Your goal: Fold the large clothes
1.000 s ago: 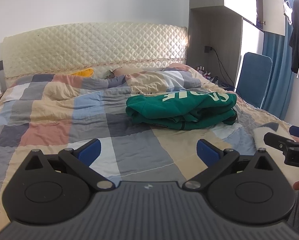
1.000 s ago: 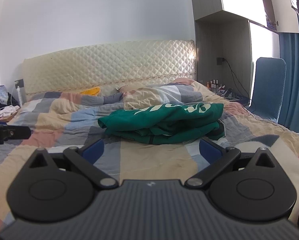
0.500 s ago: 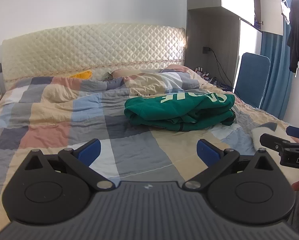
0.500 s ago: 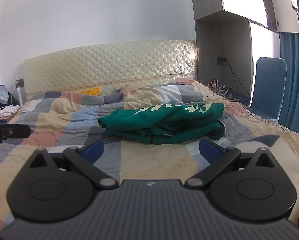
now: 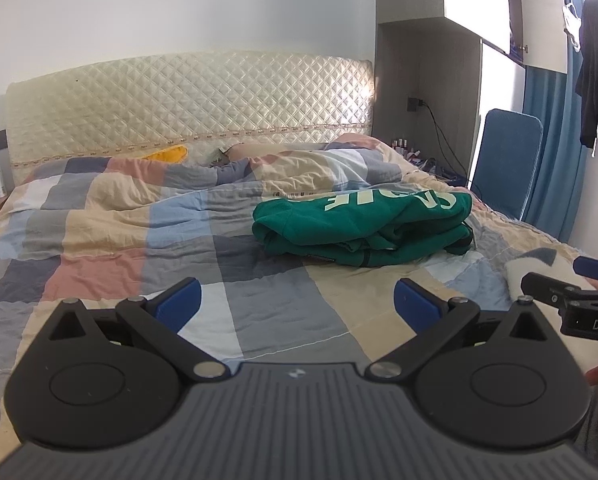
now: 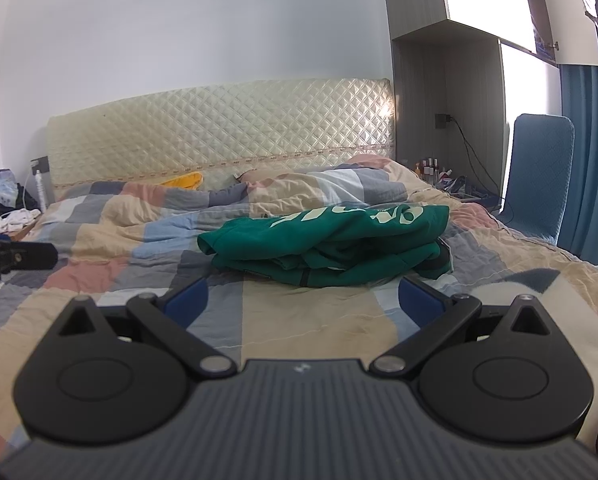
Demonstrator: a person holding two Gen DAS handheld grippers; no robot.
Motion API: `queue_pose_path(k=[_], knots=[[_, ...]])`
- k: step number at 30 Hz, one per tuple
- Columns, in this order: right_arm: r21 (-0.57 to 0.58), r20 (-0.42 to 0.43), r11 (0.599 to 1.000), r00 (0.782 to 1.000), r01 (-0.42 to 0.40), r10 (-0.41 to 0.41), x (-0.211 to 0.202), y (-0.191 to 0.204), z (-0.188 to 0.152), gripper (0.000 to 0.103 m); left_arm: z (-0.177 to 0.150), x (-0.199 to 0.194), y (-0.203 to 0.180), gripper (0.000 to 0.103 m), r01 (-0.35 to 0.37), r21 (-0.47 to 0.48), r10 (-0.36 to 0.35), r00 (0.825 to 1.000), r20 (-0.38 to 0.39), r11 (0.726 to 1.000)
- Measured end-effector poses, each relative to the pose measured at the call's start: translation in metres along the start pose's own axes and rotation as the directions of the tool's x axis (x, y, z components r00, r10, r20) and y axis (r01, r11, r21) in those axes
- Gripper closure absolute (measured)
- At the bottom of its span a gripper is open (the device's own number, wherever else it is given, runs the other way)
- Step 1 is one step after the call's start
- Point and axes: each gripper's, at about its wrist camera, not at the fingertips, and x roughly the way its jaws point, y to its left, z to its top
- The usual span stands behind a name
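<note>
- Nearest the cameras, the left gripper (image 5: 297, 300) and the right gripper (image 6: 305, 300) are both spread wide with nothing between their blue pads; each hangs above the patchwork quilt (image 5: 111, 240), touching no cloth.
- In the left wrist view the right gripper's fingers show at the right edge, so the two tools are side by side, near the foot of the bed.
- Farther on, the green sweatshirt (image 6: 331, 244) lies on the quilt in a loose, bunched stack, white lettering on top, apart from both grippers.
- Beyond it are the rumpled bedding and the quilted headboard (image 5: 187, 104).
- Judged from this, the garment is stacked but untidy, and the step in hand is either a pause after folding or an approach.
- A next move would call for reaching forward and closing on an edge without dragging the layers apart.
</note>
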Motion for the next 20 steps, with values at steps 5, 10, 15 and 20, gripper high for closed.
queue_pose_path(k=[5,10,15,20], knots=[[-0.001,0.0,1.0,1.0,-0.001,0.001,0.0,-0.0004,0.0,0.0,0.0001,-0.0014,-0.0037,0.0,-0.001,-0.005,0.001,1.0,0.0,1.0],[-0.002,-0.001,1.0,1.0,-0.001,0.001,-0.0001,-0.0001,0.0001,0.0,-0.0005,-0.0011,-0.0054,0.0,-0.003,-0.008,0.003,1.0,0.0,1.0],[-0.001,-0.001,1.0,1.0,-0.001,0.001,0.0,0.0003,0.0001,0.0,-0.0009,-0.0006,-0.0051,0.0,-0.007,-0.002,0.007,1.0,-0.001,1.0],[0.001,0.002,1.0,1.0,-0.001,0.001,-0.0005,0.0001,0.0002,0.0,-0.0015,-0.0001,-0.0045,0.0,-0.01,-0.002,0.01,1.0,-0.002,1.0]])
